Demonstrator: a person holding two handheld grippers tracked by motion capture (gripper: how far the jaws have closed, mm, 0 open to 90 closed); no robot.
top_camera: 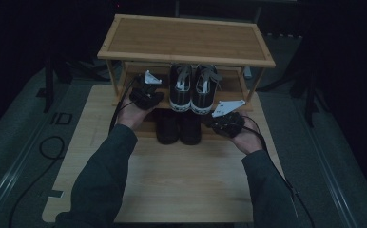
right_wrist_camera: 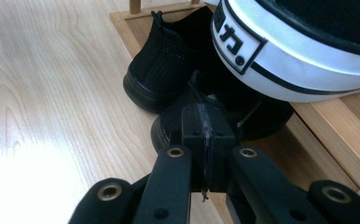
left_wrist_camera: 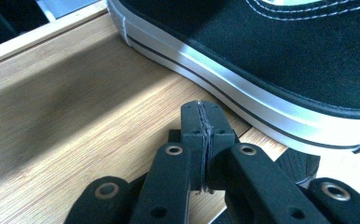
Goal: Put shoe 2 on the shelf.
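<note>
The high view looks forward and down over the whole table and shoe rack, while both gripper views sit low and close, sharing its black-and-white sneakers and, from the right, black shoes.

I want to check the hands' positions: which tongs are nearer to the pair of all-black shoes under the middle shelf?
Right. The right tongs, shut, sit just beside the all-black shoes at their right. The left tongs, also shut, are higher, by the black-and-white sneakers on the middle shelf.

High view dim, murky; gripper views bright, glare on wood.
</note>
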